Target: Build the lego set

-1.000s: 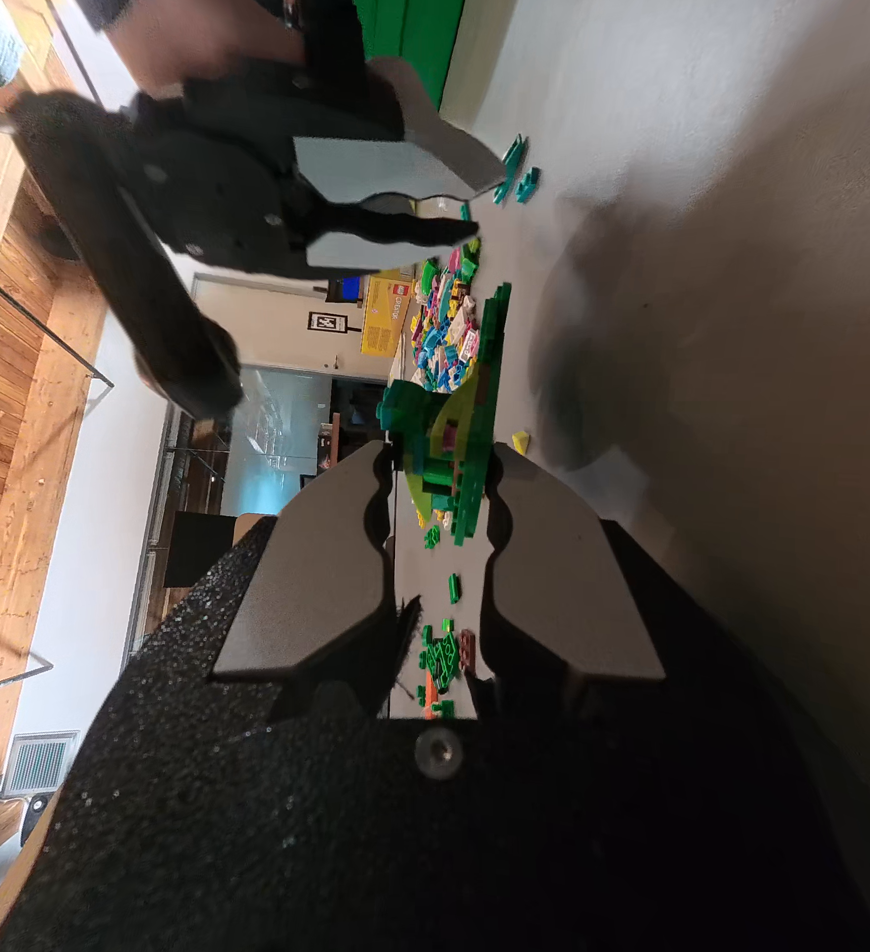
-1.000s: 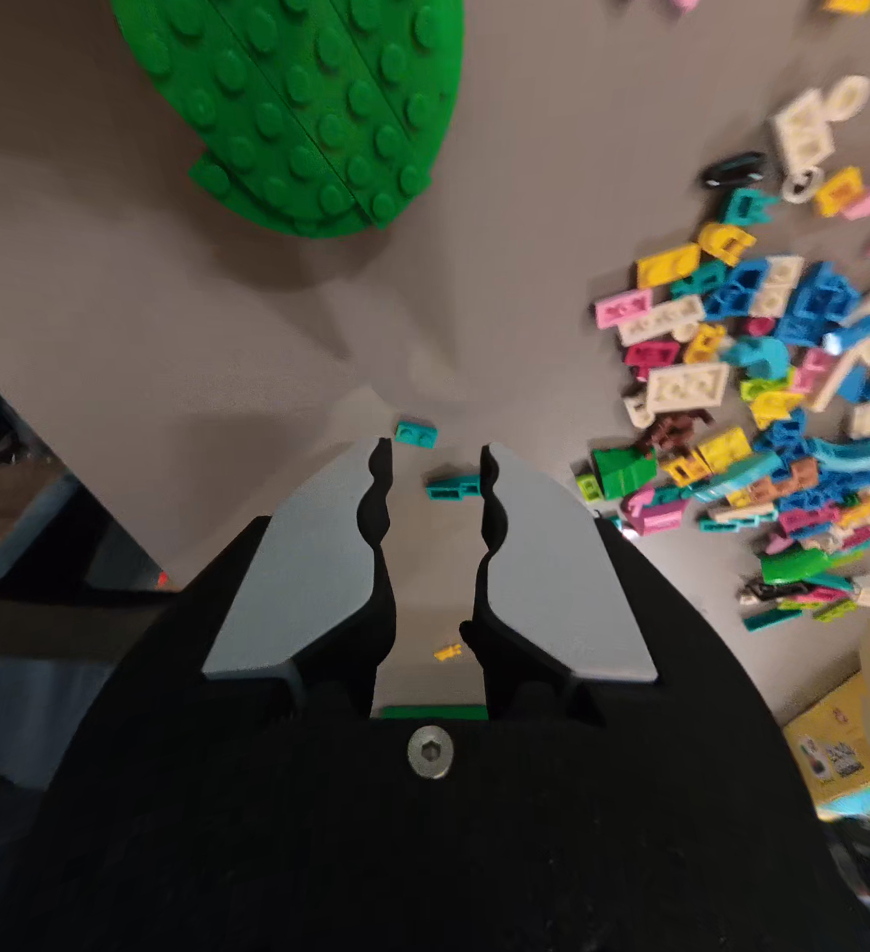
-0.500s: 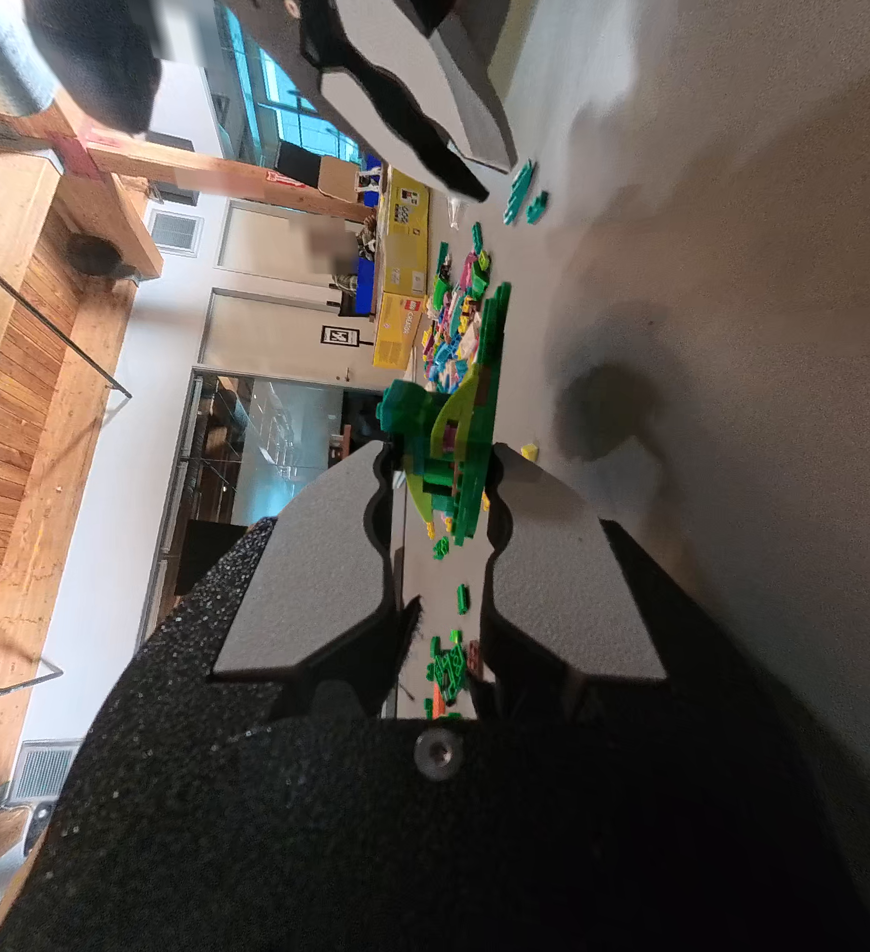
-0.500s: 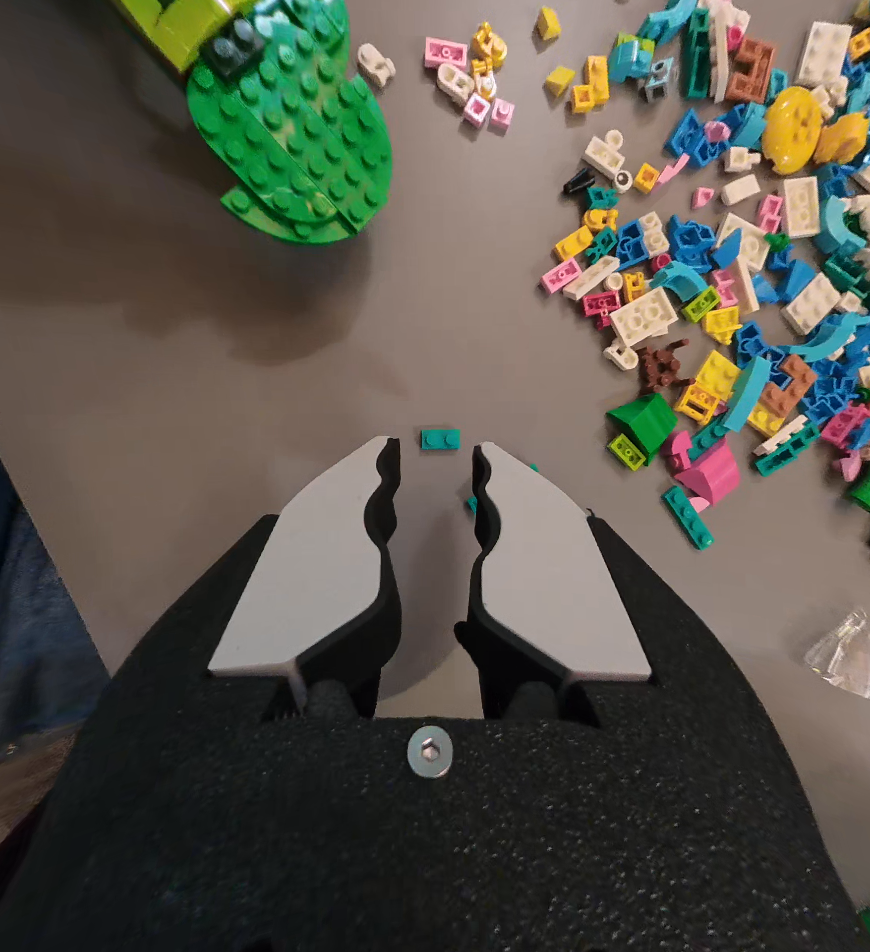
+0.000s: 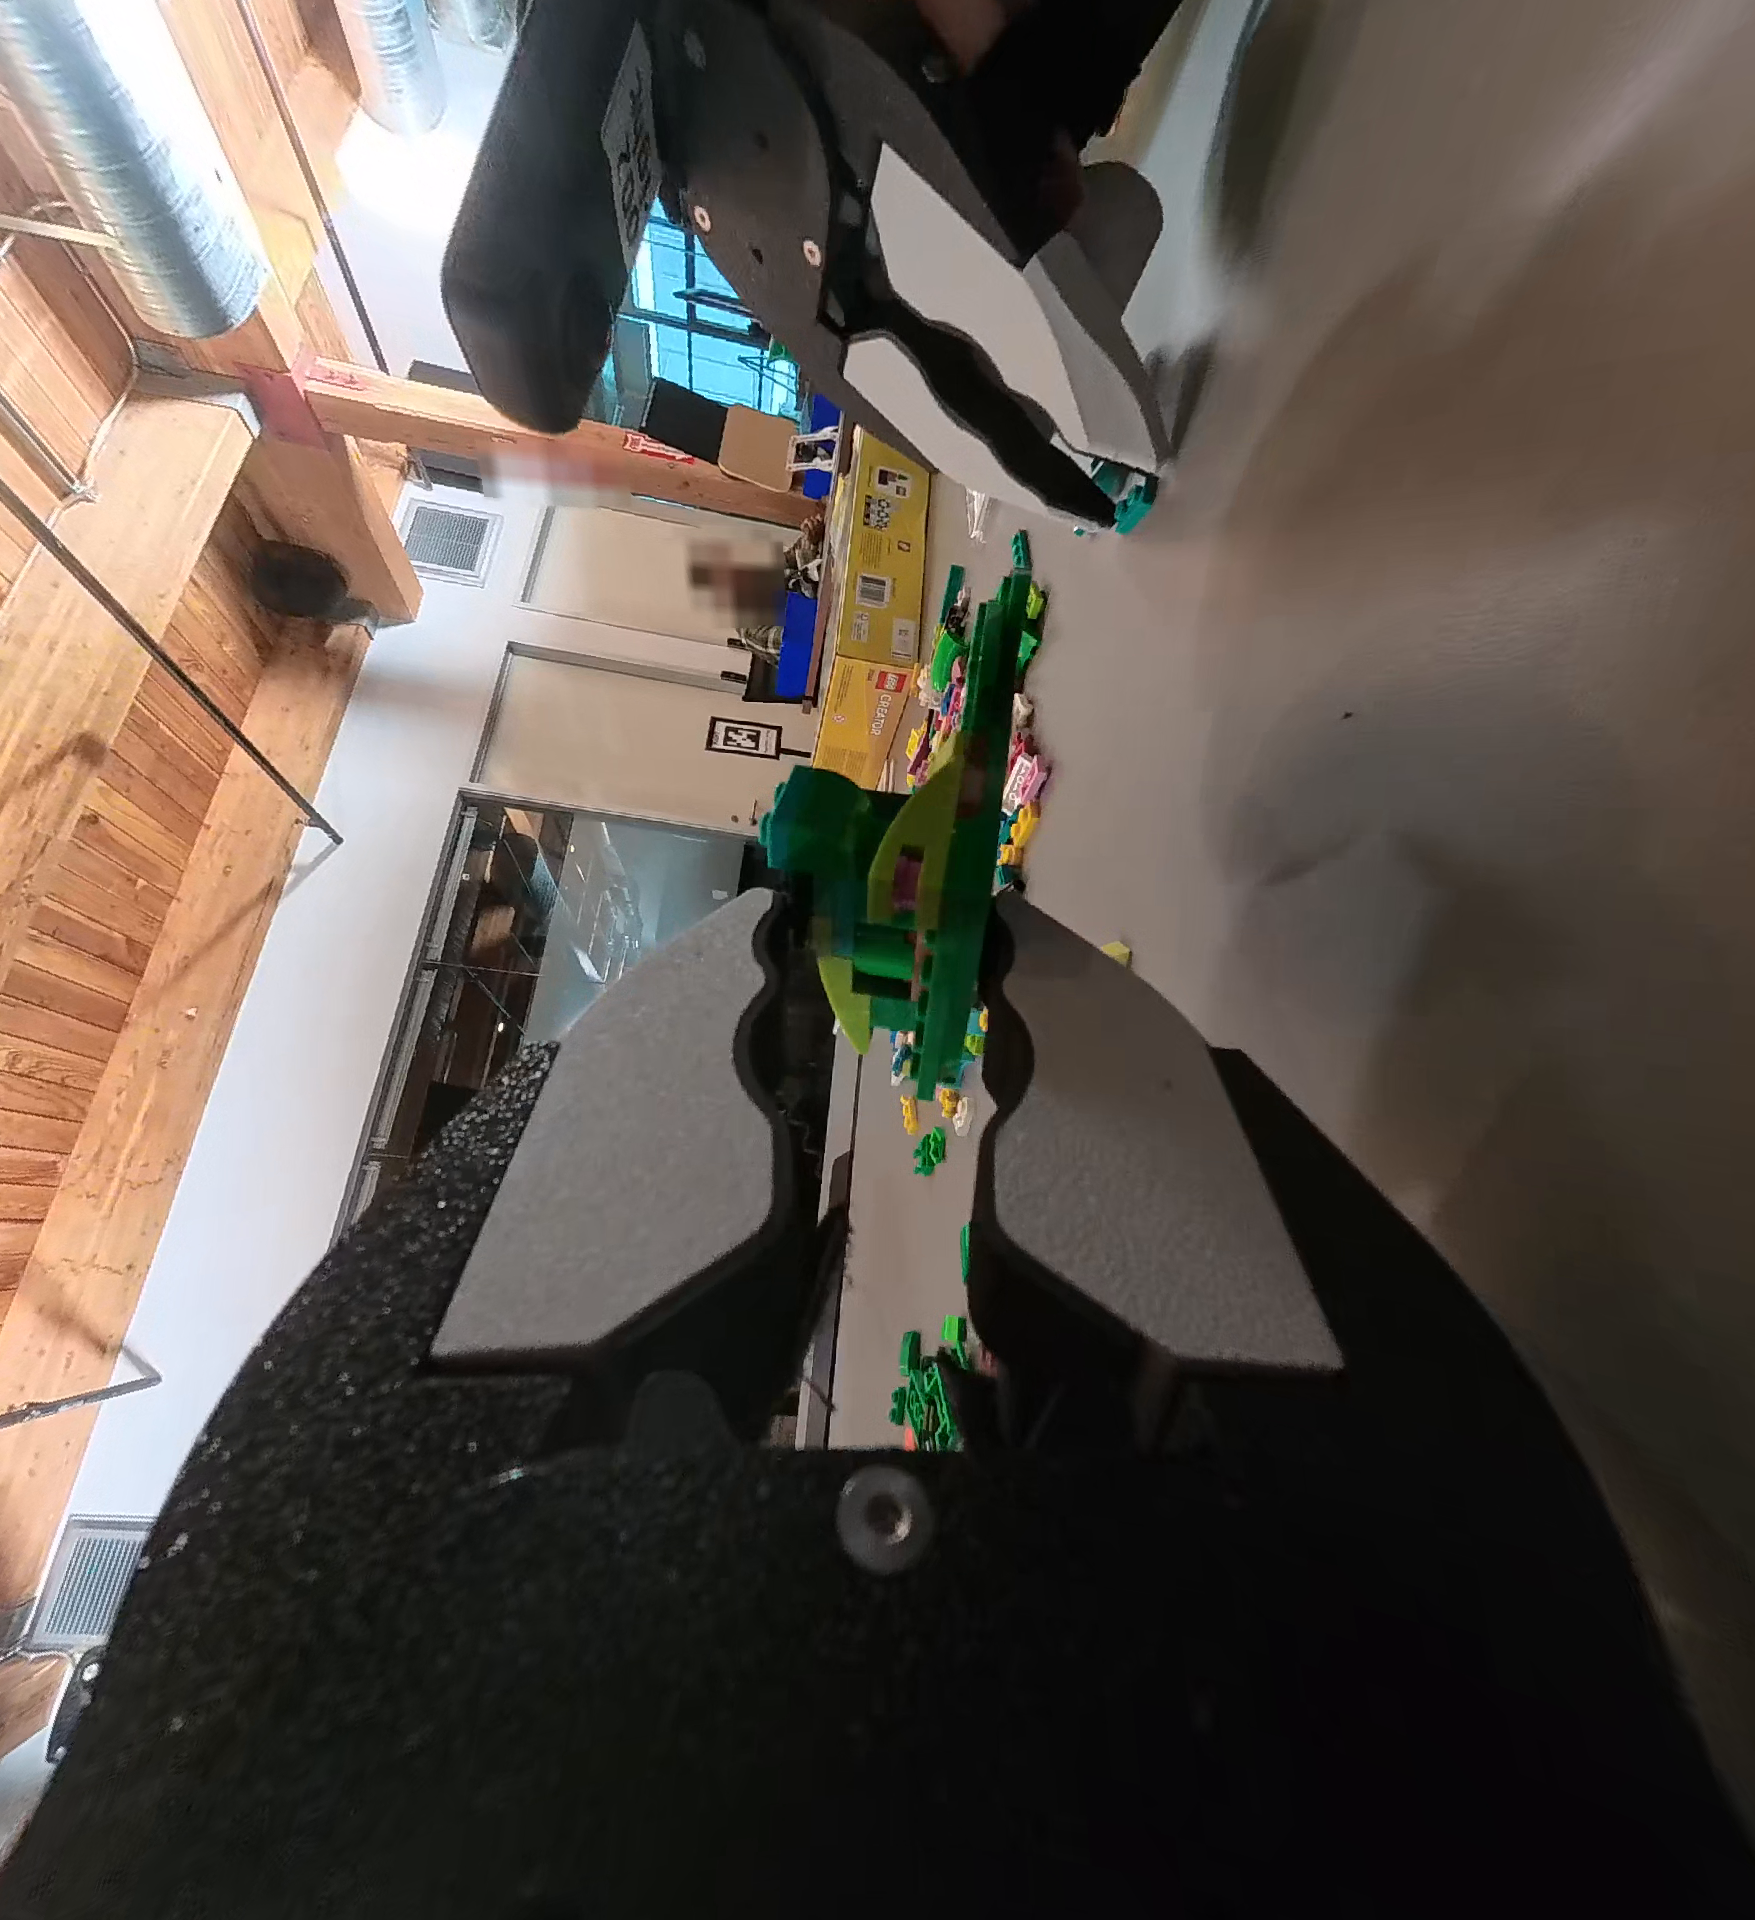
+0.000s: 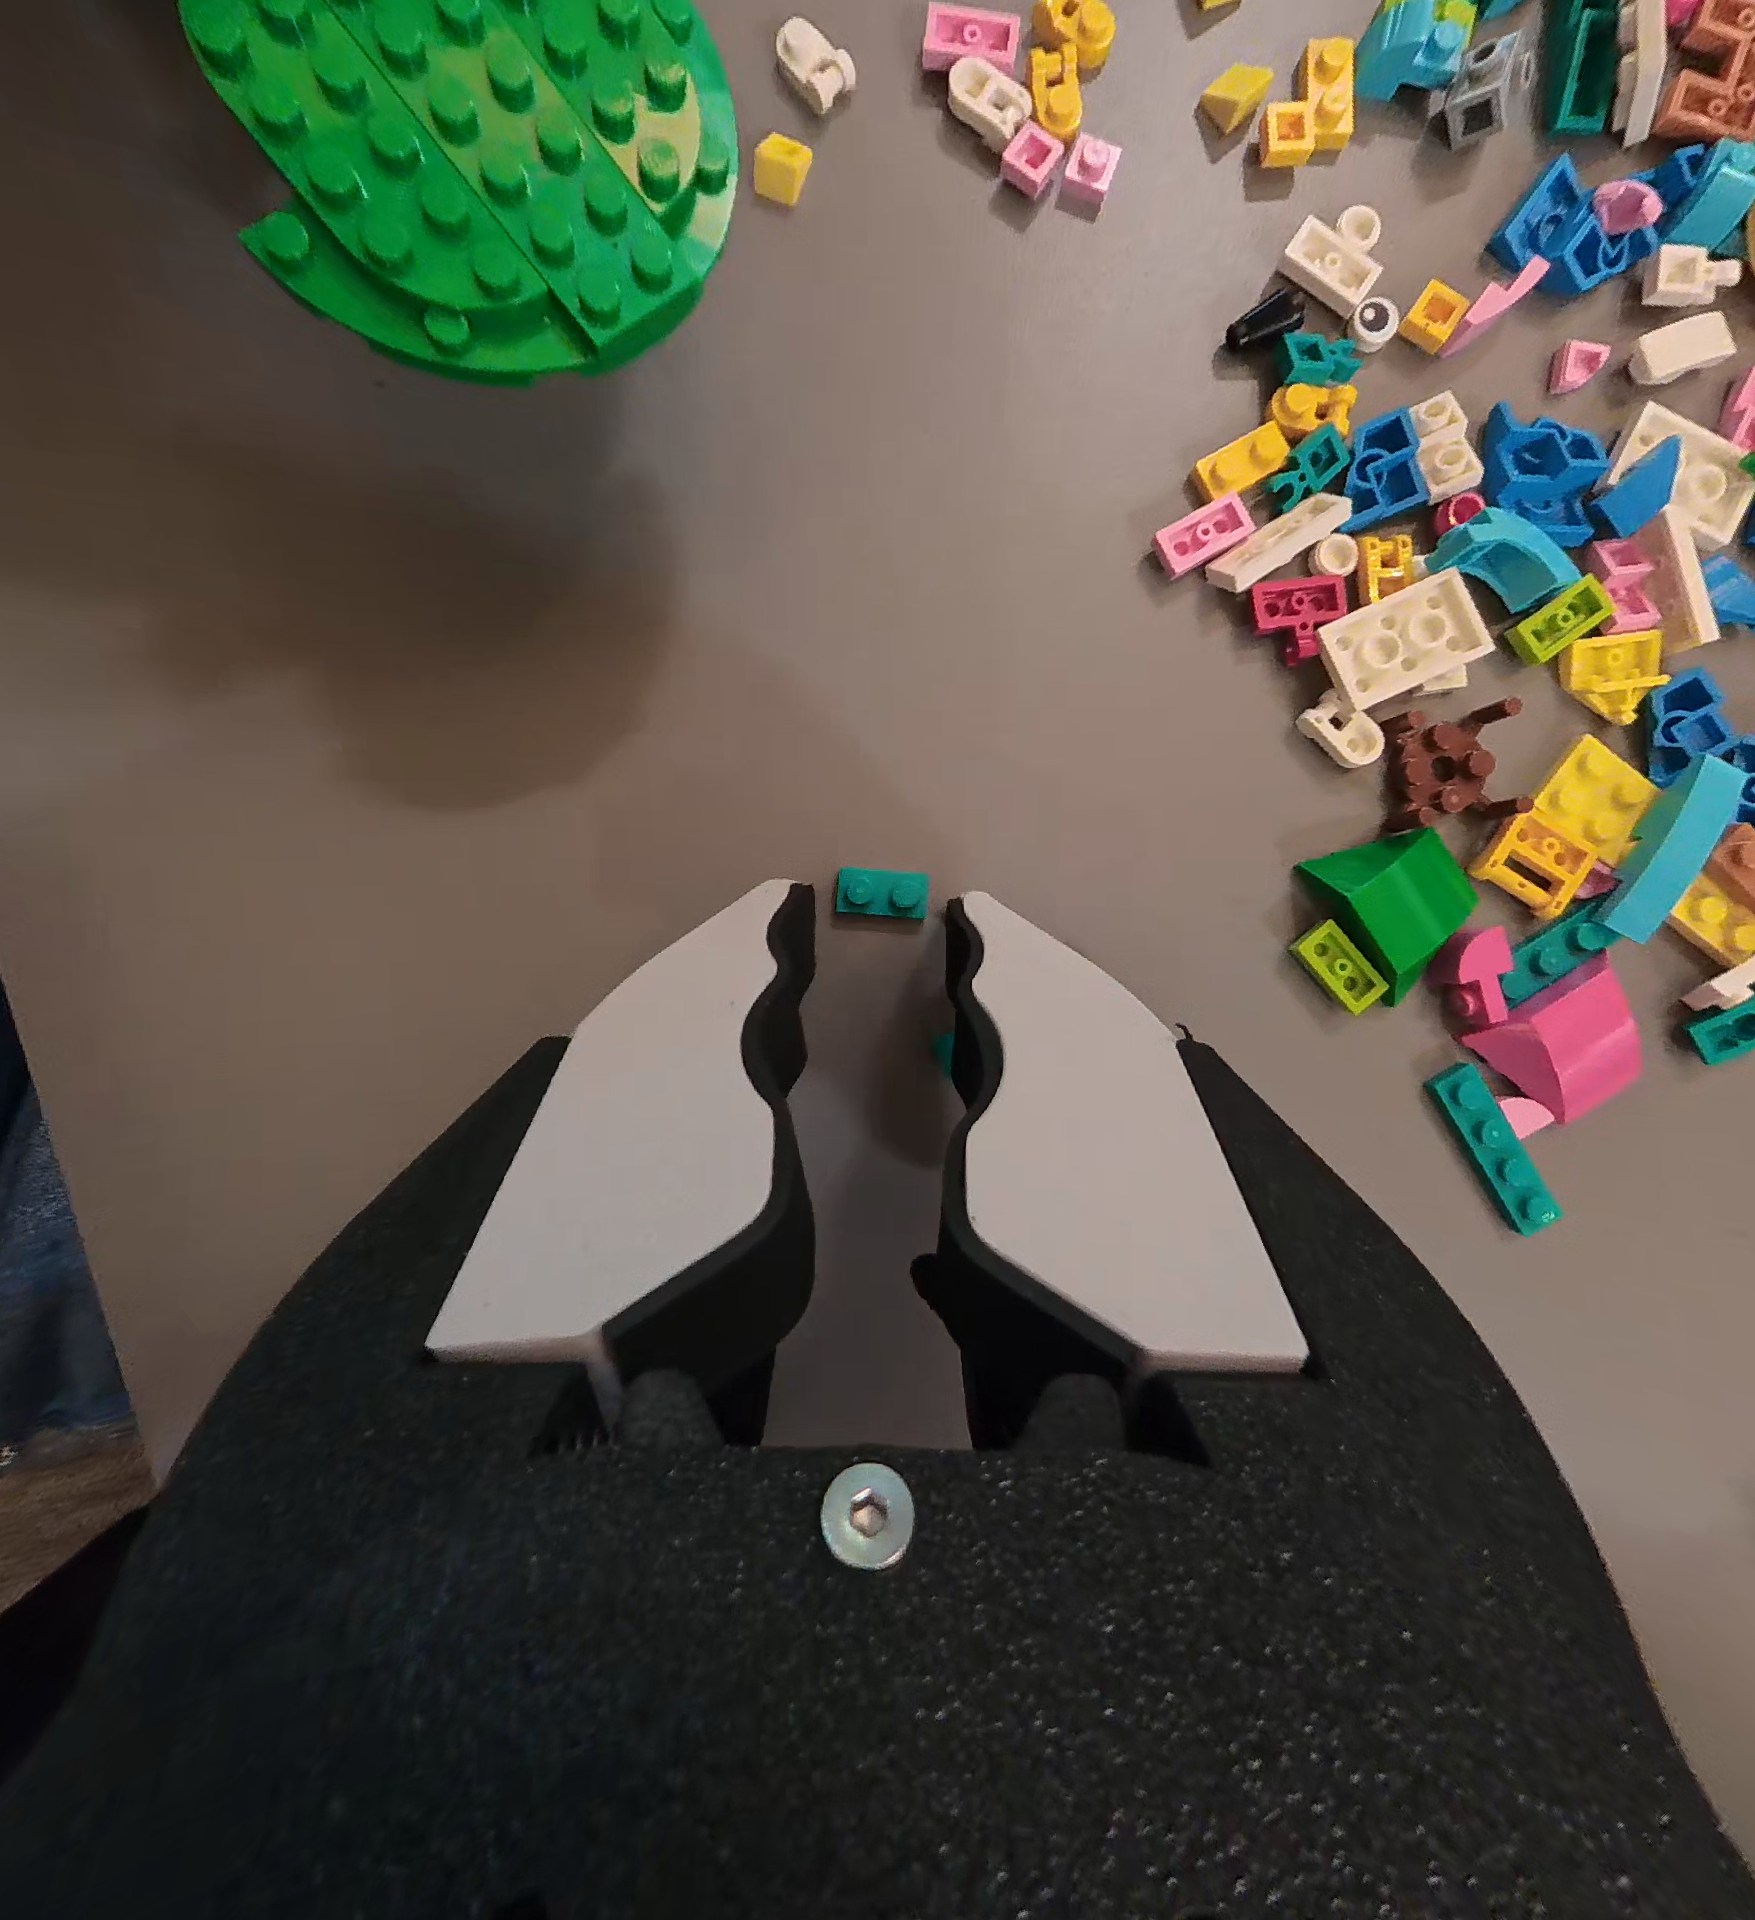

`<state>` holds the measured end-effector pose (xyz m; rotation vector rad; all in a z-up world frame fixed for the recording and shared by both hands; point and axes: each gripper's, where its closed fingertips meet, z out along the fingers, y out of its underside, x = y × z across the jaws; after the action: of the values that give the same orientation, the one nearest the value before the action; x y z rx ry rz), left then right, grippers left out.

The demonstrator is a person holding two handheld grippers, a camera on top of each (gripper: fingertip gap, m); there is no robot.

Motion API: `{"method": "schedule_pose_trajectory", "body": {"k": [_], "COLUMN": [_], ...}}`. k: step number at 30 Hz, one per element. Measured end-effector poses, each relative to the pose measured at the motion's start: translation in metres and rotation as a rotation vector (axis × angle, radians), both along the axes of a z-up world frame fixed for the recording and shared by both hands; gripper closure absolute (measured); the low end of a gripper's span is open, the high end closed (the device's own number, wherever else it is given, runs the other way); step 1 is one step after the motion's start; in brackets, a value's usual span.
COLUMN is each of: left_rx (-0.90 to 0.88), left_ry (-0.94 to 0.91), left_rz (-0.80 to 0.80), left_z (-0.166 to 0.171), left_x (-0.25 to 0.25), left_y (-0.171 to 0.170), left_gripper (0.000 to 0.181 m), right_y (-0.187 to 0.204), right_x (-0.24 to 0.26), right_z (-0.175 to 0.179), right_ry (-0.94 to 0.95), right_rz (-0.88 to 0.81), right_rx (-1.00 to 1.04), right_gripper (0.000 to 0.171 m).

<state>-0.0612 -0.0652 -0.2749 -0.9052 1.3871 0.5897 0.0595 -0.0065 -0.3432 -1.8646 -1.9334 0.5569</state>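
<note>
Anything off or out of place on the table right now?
Nothing damaged or spilled. Two teal plates lie apart from the loose brick pile: one teal plate just ahead of the open right gripper, another mostly hidden under its right finger.

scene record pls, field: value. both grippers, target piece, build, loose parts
right gripper: open, low over the grey table
target piece: teal two-stud plate, flat, just past the fingertips
left gripper: shut on green build, held at its edge
build base: green studded plate, off to the upper left
loose parts: mixed-colour pile to the right
</note>
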Motion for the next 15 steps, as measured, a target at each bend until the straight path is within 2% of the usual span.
{"method": "schedule_pose_trajectory", "body": {"k": [3, 9, 15], "left_rx": [0.006, 0.051, 0.034], "left_ry": [0.01, 0.059, 0.169], "left_rz": [0.013, 0.131, 0.437], "left_z": [-0.001, 0.0, -0.01], "left_x": [-0.001, -0.01, -0.038], "left_y": [0.001, 0.013, 0.038], "left_gripper": [0.145, 0.148, 0.147], "right_y": [0.001, 0.001, -0.005], "right_x": [0.0, -0.006, -0.063], "right_z": [0.0, 0.003, 0.057], "right_ry": [0.006, 0.044, 0.263], "right_rz": [0.004, -0.013, -0.15], "right_rx": [0.0, -0.001, 0.046], "right_gripper": [0.156, 0.156, 0.156]}}
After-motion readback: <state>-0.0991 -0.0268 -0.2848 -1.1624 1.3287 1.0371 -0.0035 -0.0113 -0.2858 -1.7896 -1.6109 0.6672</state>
